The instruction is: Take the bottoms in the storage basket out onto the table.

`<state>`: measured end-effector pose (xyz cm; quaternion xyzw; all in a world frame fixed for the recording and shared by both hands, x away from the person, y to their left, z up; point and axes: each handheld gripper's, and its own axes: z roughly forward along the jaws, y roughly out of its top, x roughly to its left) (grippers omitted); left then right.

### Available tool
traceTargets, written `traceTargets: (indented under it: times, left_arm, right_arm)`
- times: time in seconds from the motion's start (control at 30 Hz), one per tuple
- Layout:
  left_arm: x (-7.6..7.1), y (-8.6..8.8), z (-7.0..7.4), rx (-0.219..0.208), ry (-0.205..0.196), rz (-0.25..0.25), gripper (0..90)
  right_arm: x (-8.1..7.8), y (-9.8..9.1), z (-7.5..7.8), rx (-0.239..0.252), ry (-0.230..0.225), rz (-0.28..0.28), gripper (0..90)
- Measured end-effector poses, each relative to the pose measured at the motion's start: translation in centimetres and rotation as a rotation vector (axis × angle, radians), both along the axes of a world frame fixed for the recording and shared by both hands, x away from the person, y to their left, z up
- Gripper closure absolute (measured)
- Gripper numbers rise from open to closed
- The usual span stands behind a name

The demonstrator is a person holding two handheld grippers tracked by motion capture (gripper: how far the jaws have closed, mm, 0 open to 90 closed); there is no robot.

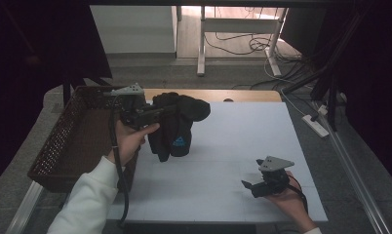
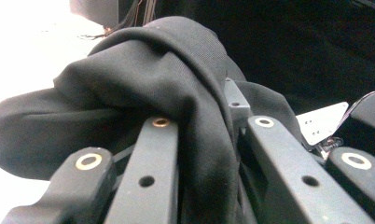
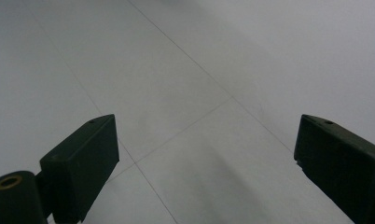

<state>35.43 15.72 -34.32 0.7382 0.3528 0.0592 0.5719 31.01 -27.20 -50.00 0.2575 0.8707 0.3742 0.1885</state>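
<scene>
A black garment [image 1: 177,127] with a small blue logo hangs in a bunch above the left part of the white table [image 1: 233,141], its lower end at or near the surface. My left gripper [image 1: 166,111] is held level just right of the basket and is shut on the garment's upper folds. In the left gripper view the black cloth [image 2: 143,79] drapes over and between the two jaws. My right gripper [image 1: 252,173] rests low near the table's front right, held by a hand. Its jaws stand open over bare white surface [image 3: 206,154] with nothing between them.
A dark wicker basket [image 1: 52,141] stands along the table's left side, beside my left forearm in a white sleeve. A wooden strip [image 1: 223,94] borders the table's far edge. Beyond it lie floor, cables and white furniture legs.
</scene>
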Motion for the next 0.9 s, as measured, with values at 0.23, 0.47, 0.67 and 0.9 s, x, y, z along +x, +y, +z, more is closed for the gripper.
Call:
traceTargets:
  times: [0.23,0.47,0.67,0.9]
  left_arm:
    - [0.2,-1.0,-0.8,0.001,0.018,-0.021,80.0]
    - [0.4,-2.3,-2.1,0.019,0.041,-0.044,80.0]
    - [0.5,-3.1,-3.3,0.027,0.063,-0.058,80.0]
    - [0.7,-3.8,-4.9,0.038,0.096,-0.073,80.0]
  right_arm:
    - [0.0,-0.1,0.0,0.003,-0.003,-0.002,6.6]
    - [0.0,-0.1,0.1,0.006,-0.004,0.000,6.6]
    - [0.0,-0.2,0.1,0.014,-0.005,-0.004,6.6]
    - [0.0,-0.2,0.1,0.014,-0.005,-0.004,6.5]
